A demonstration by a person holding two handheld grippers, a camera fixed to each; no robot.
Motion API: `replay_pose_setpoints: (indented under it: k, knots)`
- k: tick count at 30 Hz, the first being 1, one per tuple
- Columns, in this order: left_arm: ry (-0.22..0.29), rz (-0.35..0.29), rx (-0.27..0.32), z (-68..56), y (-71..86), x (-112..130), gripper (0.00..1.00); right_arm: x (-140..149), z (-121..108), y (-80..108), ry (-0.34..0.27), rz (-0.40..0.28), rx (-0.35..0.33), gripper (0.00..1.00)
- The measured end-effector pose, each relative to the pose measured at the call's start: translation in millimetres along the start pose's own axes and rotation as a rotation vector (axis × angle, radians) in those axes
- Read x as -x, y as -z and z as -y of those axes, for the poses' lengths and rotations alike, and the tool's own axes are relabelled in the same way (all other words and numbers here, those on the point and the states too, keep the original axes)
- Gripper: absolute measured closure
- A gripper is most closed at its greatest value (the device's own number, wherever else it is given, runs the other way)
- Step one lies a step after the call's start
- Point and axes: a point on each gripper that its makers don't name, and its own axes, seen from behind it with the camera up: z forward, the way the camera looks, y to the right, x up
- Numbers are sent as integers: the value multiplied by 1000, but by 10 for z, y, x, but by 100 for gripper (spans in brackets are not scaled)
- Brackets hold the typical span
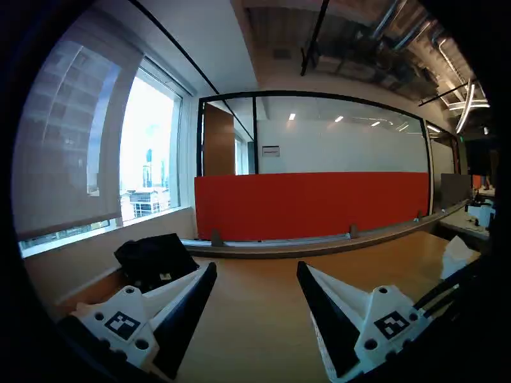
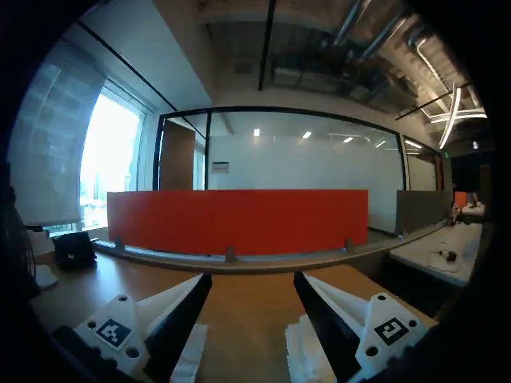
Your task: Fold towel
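Note:
In the right gripper view a white towel [image 2: 300, 350] lies on the wooden desk [image 2: 249, 306] just below my right gripper [image 2: 251, 281]. One part of the towel shows by the right finger, another strip [image 2: 190, 354] by the left finger. The right gripper stands open above it with nothing between its fingers. In the left gripper view my left gripper [image 1: 255, 268] is open over bare desk [image 1: 255, 313]. A white cloth edge [image 1: 457, 254] shows at the far right of that view.
A black bag [image 1: 155, 258] sits at the desk's left back corner, also seen as the bag [image 2: 74, 249] in the right gripper view. An orange divider panel [image 1: 313, 204] runs along the desk's far edge. A window is on the left. A white desk [image 2: 447, 249] stands to the right.

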Motion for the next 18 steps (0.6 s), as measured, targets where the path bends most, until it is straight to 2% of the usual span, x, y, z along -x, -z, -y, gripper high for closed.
replay_pose_setpoints:
  k: [9,14,18]
  knots:
    - [-2,16,16,-29,84,-631,7,-619,-16,26,-6,0,12,1]
    - [2,35,31,-48,74,-767,7,-751,-10,33,7,12,9,1]
    - [-13,54,73,-123,56,-804,7,-816,75,22,33,31,-30,1]
